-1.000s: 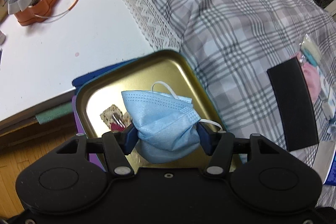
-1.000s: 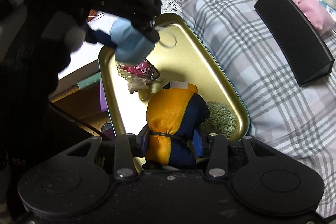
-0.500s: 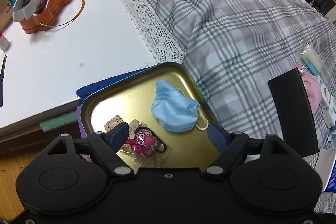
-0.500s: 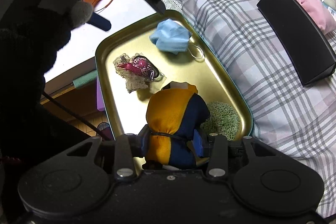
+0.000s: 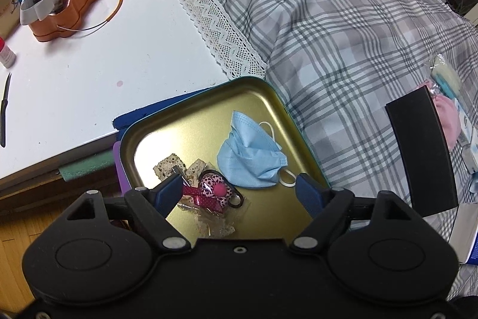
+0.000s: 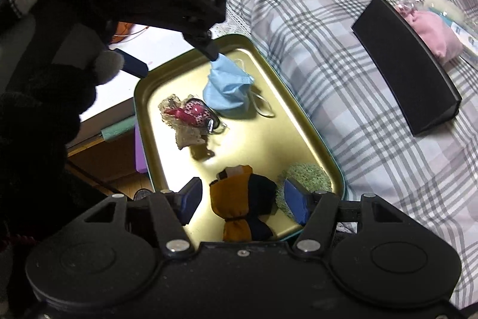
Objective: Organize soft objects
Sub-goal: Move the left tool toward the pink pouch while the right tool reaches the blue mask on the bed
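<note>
Gold metal shines under both grippers: it is the tray (image 6: pixel 298 121), resting on the checked bed (image 5: pixel 343 20) beside the white surface (image 5: pixel 89 65). Nearest in the right wrist view, the right gripper (image 6: pixel 243 204) has its fingers opening, and the orange and navy pouch (image 6: pixel 242 205) lies on the tray between them with gaps on both sides, so it looks let go. A green knitted pad (image 6: pixel 307 172) sits just beside it. Farther in, the pink bow in its clear wrap (image 5: pixel 209 187) lies near the middle, and the blue face mask (image 5: pixel 251 157) rests by the far rim. The left gripper (image 5: pixel 239 190) hangs over them with its fingers apart and nothing in them. I think the step is dropping soft things into the tray, and 4 are in. Next, a gripper would need to lift away and reach across the bed for the pink cloth bag (image 6: pixel 433 35) behind the black block (image 6: pixel 403 65). Only the right view shows the pouch, the green pad and the gloved hand (image 6: pixel 44 79) on the left gripper. Only the left view shows the orange tin (image 5: pixel 62 8) far off on the surface.
</note>
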Motion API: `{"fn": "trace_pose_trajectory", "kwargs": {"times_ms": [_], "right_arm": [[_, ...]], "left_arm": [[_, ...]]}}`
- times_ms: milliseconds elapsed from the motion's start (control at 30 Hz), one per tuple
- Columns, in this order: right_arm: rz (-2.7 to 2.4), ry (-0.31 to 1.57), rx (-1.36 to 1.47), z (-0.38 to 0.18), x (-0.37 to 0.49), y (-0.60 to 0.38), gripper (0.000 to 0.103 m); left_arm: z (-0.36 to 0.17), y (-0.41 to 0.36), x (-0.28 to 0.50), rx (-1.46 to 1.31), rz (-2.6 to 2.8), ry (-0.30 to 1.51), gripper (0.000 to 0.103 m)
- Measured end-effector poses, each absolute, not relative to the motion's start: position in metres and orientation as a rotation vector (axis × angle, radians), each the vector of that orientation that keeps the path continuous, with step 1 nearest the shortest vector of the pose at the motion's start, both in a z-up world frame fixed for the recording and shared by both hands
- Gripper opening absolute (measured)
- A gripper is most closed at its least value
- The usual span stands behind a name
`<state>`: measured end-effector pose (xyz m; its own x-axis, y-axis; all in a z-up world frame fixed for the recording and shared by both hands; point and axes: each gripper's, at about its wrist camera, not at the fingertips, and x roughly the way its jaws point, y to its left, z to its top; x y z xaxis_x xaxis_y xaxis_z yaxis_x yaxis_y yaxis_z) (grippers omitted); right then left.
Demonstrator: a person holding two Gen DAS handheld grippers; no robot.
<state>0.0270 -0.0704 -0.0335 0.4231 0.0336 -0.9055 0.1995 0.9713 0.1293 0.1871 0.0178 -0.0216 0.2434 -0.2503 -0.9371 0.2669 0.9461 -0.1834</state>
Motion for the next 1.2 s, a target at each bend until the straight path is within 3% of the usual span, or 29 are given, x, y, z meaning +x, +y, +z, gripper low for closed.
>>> {"fn": "trace_pose_trajectory", "kwargs": {"times_ms": [767, 1200], "right_arm": [[-0.202, 1.158, 0.278, -0.035, 0.007, -0.105, 0.064], [-0.401, 0.977, 0.337, 0.017, -0.021, -0.200, 0.073]], "left_arm": [[-0.030, -0.006, 0.165, 0.181, -0.368, 1.264, 0.078], [-0.033, -0.018, 0.158, 0.237, -0.364, 1.233, 0.078]]}}
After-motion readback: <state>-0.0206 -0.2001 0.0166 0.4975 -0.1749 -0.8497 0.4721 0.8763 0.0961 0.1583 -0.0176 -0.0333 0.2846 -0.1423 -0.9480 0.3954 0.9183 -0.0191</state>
